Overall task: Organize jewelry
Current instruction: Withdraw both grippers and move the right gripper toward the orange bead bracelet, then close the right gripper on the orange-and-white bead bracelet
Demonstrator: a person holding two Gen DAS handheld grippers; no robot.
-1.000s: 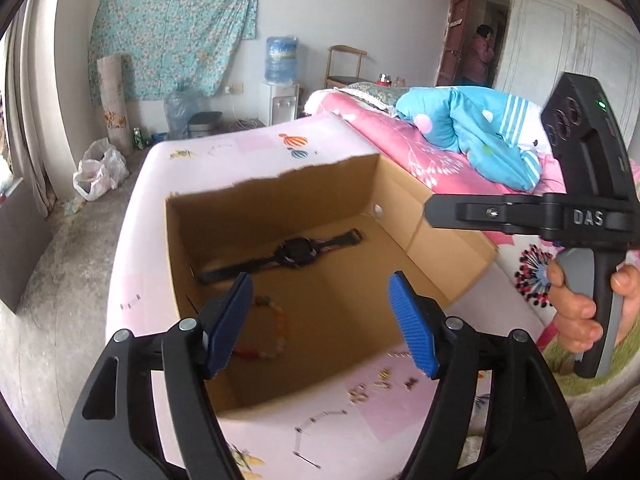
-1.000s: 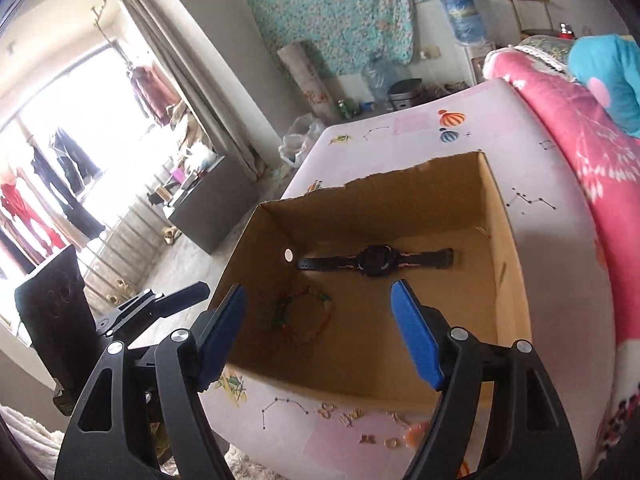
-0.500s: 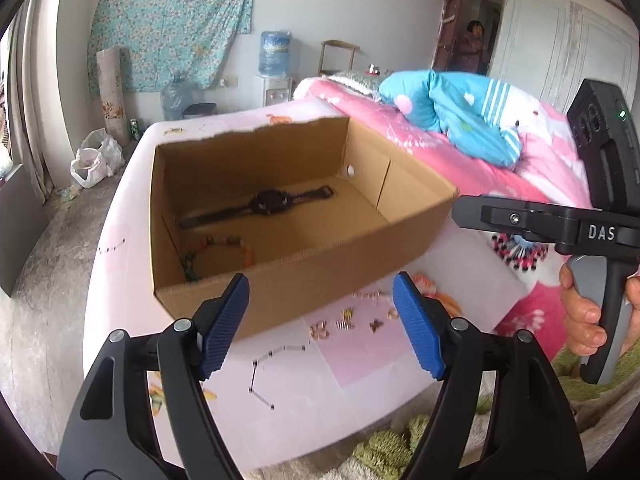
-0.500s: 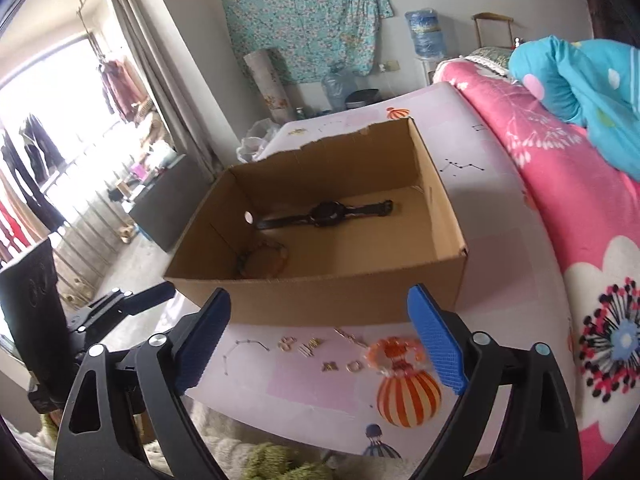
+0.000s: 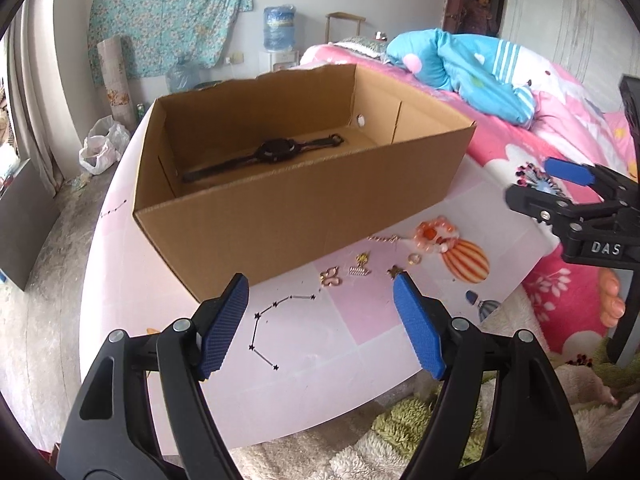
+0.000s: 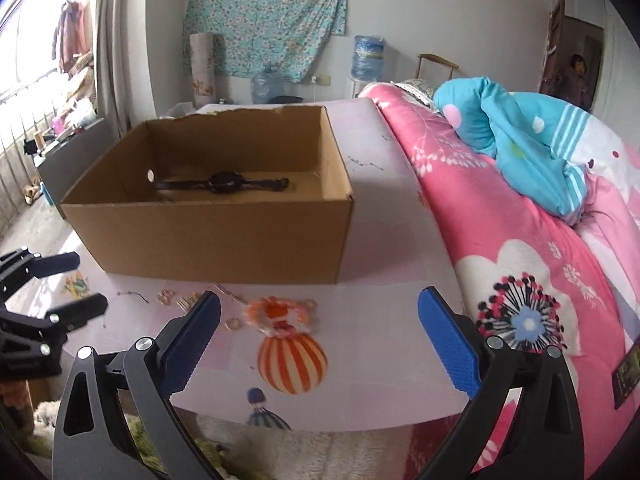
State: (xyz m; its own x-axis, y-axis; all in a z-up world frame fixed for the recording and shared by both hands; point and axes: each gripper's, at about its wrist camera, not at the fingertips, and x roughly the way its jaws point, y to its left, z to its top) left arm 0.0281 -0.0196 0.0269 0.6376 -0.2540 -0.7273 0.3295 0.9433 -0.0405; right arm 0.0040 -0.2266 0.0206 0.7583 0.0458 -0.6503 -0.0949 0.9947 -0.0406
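Observation:
An open cardboard box (image 5: 304,204) (image 6: 224,232) stands on the pink sheet. A black watch (image 5: 276,150) (image 6: 224,182) lies inside it. In front of the box lie an orange-and-white bead bracelet (image 5: 434,234) (image 6: 280,314), a thin chain (image 5: 384,239) and several small gold pieces (image 5: 330,276) (image 6: 166,297). My left gripper (image 5: 320,320) is open and empty, low in front of the box near the gold pieces. My right gripper (image 6: 318,344) is open and empty, just short of the bead bracelet.
A pink floral quilt (image 6: 540,280) and a blue blanket (image 6: 520,128) lie to the right. A green-and-white shaggy rug (image 5: 420,432) lies below the bed's front edge. A person (image 6: 576,74) stands in the far doorway.
Both grippers have pulled back and down from above the box to the front of it. The loose jewelry on the sheet is now in front of the fingers.

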